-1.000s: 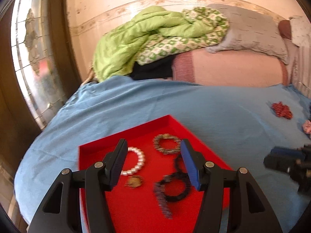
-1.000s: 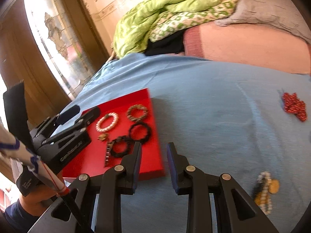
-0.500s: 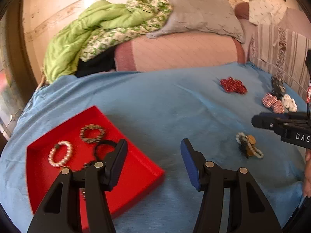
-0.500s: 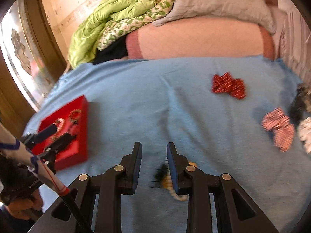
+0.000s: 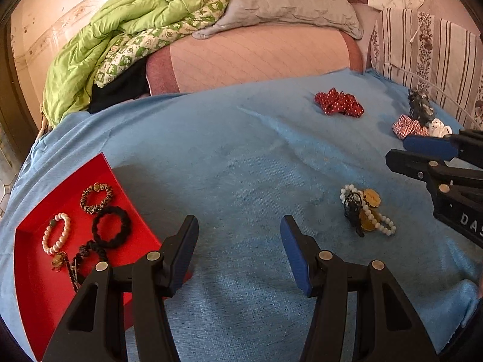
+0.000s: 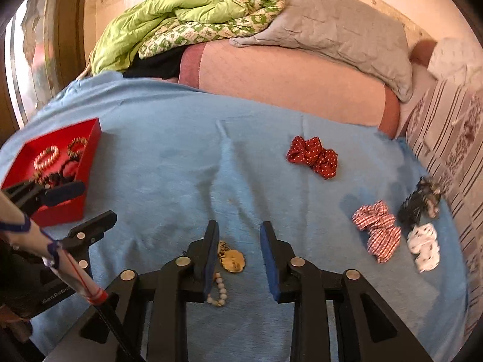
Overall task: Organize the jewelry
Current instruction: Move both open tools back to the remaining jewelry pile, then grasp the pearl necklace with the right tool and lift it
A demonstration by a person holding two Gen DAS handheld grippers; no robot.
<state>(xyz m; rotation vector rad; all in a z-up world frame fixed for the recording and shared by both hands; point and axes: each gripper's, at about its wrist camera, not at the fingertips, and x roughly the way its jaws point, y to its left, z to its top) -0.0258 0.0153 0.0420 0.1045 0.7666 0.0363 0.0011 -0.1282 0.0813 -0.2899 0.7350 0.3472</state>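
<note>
Over the blue sheet (image 5: pixel 241 157), right gripper (image 6: pixel 238 253) fingers parted above jewelry cluster (image 6: pixel 231 261), left gripper (image 5: pixel 238 241) spread wide.

Your bed (image 5: pixel 241 157) is covered by a blue sheet. Take the red tray (image 5: pixel 36 283) as your landmark. Well right of the tray lies a tangle of beads and gold pendants (image 5: pixel 365 211). Farther from the tray lie a red dotted scrunchie (image 5: pixel 338 102), a checked scrunchie (image 6: pixel 377 226), a white scrunchie (image 6: pixel 424 247) and a dark hair piece (image 6: pixel 418 200), the last three close together.
</note>
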